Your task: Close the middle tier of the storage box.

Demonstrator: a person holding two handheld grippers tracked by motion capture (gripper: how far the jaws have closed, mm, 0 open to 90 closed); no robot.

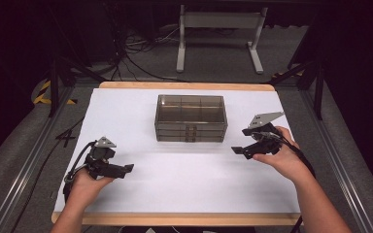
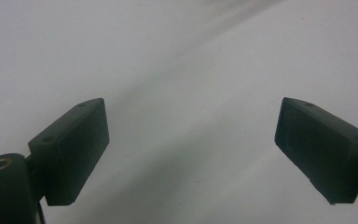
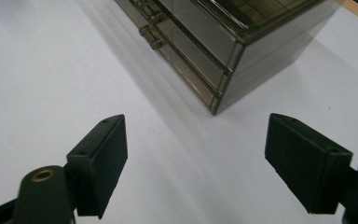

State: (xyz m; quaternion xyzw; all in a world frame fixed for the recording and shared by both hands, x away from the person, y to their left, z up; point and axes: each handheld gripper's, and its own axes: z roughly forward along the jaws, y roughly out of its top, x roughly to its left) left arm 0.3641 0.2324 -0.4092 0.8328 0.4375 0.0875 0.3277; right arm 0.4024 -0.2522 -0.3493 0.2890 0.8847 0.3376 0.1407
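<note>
nearest the high cam: person's two forearms coming in from the bottom edge, each hand on a gripper over a white table top [image 1: 141,111] w/ wood edging front & back. left hand [image 1: 85,187] holds the left gripper [image 1: 126,168] near the front-left of the table, jaws pointing toward the middle. in the left gripper view its jaws stand wide apart, nothing between them, just bare white surface & a soft shadow streak. right hand [image 1: 281,158] holds the right gripper [image 1: 238,150] at mid-right, grey three-cornered plate on top, cable trailing back along the wrist. in the right gripper view its jaws are also spread wide & empty, w/ white table between them.

smoky see-through drawer box [image 1: 191,118] sits at table centre, toward the far side, well apart from both grippers. top is an open tray w/ dividers; stacked drawers below w/ small knobs [image 3: 150,37] on the front. all drawers look pushed in. right gripper view has the box's near corner ahead of the jaws, not touching.

beyond the table: dark floor, cables, white frame legs [image 1: 218,36].
</note>
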